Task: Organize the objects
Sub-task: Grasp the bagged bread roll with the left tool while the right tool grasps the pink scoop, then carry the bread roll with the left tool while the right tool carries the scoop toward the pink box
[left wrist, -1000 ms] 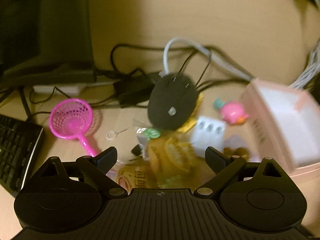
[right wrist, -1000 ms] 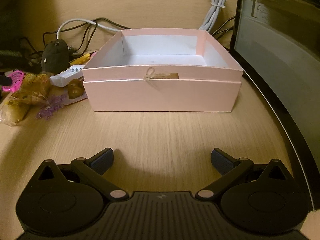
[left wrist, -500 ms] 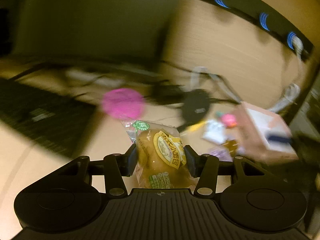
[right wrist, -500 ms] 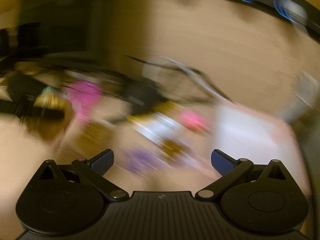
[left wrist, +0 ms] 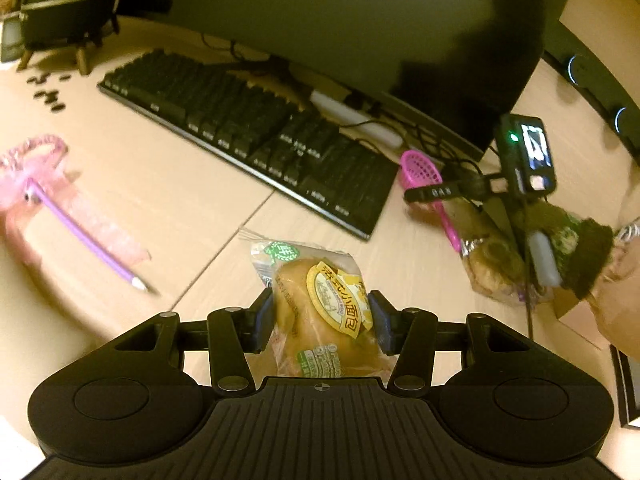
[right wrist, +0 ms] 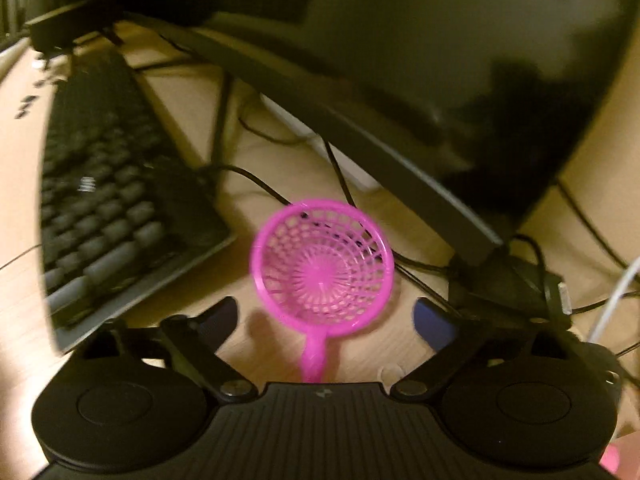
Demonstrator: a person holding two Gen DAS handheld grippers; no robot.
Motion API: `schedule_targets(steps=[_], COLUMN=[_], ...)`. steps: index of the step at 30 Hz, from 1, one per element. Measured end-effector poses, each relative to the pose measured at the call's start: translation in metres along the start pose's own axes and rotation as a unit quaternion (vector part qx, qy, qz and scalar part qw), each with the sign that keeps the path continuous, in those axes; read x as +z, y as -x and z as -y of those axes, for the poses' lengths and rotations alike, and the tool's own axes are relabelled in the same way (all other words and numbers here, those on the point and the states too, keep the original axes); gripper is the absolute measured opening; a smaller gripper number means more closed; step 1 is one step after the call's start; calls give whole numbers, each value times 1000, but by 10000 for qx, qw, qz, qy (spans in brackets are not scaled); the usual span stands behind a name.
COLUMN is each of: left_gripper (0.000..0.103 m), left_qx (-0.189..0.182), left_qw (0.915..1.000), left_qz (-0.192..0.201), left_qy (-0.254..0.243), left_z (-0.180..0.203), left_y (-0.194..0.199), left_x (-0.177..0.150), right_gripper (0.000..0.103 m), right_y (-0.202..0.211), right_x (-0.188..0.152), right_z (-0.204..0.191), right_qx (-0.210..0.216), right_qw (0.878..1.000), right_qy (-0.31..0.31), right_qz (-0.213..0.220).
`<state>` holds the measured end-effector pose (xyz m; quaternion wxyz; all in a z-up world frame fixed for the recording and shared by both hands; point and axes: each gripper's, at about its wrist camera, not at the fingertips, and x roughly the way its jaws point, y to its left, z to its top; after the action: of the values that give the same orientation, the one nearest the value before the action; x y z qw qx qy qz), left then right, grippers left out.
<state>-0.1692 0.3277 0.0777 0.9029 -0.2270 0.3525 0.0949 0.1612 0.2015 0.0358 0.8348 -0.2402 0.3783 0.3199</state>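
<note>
Left wrist view alone shows your left gripper (left wrist: 320,316) clamping the bread packet (left wrist: 322,304); your right gripper (right wrist: 325,316) gapes around the blurred pink strainer (right wrist: 322,268)

Left gripper (left wrist: 320,314) clamping both pads against the sides of a wrapped bread bun (left wrist: 320,304), jaws drawn well in and level, packet standing up between them above the desk. Right gripper (right wrist: 326,312) hovering with jaws spread wide, fingers (right wrist: 434,322) flanking the handle of a pink toy strainer (right wrist: 322,266) without touching it, pointing down and forward.
</note>
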Motion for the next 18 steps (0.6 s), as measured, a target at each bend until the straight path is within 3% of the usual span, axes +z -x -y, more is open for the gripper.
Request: schedule_targets(steps=[2,3,4,5,12,15,17,18], left_gripper=[54,54,54,54,54,54,54,54], left_qx=[-45,-77,-124,-208,-658,-865,-909,-892], left_qw=[10000,9999,9997,9995,9945,9920,9917,9921], left_qz=[-64,-98,-129,-144,-268,-329,-357,-363], left_qy=[-60,-94,-138,-202,-771,-856,-839,-803], left_z=[-2,-1,2,5,42,58,64,65], left_y=[-5,-6,-7,-8,-19,-23,-26,-27], left_x=[0,0,0,2,8,5,2,1], right_gripper=[64,38,20,17,11,11,19,39], right_y=[-2,0,7,19,139,173,181,182], right_x=[3,4,4,2,-37,-63,-79,-86], right_z=[0,1,2,2,6,2,-2,-5], right_qx=[-53,-107,-134,-123,256,-12,-240,-326], right_qw=[9998,9996,9990,9984,9932,9943,9958,9962], right_qy=[-171,-267,-406,-542,-958,-807,-576,-467], right_qz=[-29,-76,-131,-89,609,701,666,653])
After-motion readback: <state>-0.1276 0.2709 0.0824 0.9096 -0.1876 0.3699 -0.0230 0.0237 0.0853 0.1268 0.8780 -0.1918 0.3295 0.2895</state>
